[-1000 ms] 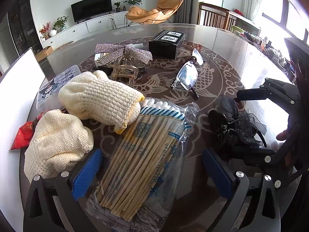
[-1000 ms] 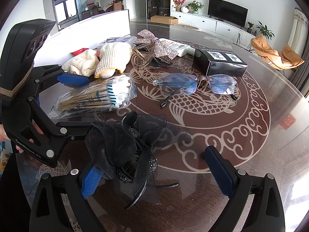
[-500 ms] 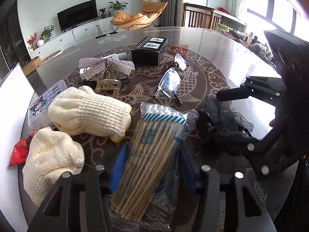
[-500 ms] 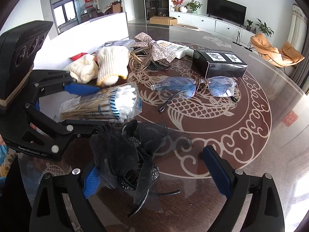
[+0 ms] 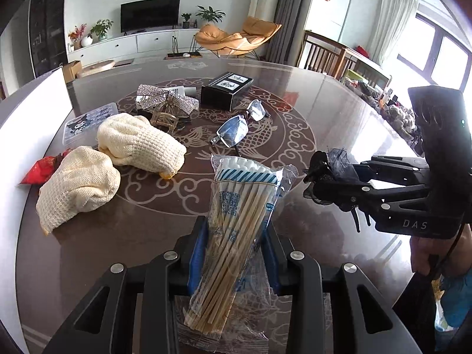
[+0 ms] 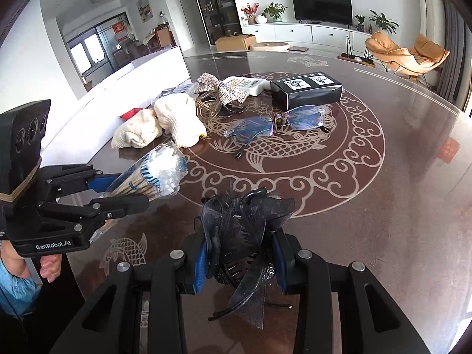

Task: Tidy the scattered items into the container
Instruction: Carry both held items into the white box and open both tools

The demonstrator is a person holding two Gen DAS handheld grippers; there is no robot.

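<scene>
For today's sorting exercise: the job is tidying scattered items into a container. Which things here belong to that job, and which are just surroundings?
Job:
- clear packet of wooden cotton swabs, in left tool
- black gauze hair clip, in right tool
- rimless glasses
- two cream knitted gloves
- silver sparkly bow
- black cardboard box

Surroundings:
- orange lounge chair
- black television

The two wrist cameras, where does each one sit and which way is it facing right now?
Left wrist: on the left gripper, facing down-forward over the swab packet its closing jaws pinch; right gripper alongside.
Right wrist: on the right gripper, over the black hair bow between its closing jaws.
Shared: glasses, gloves, black box.
</scene>
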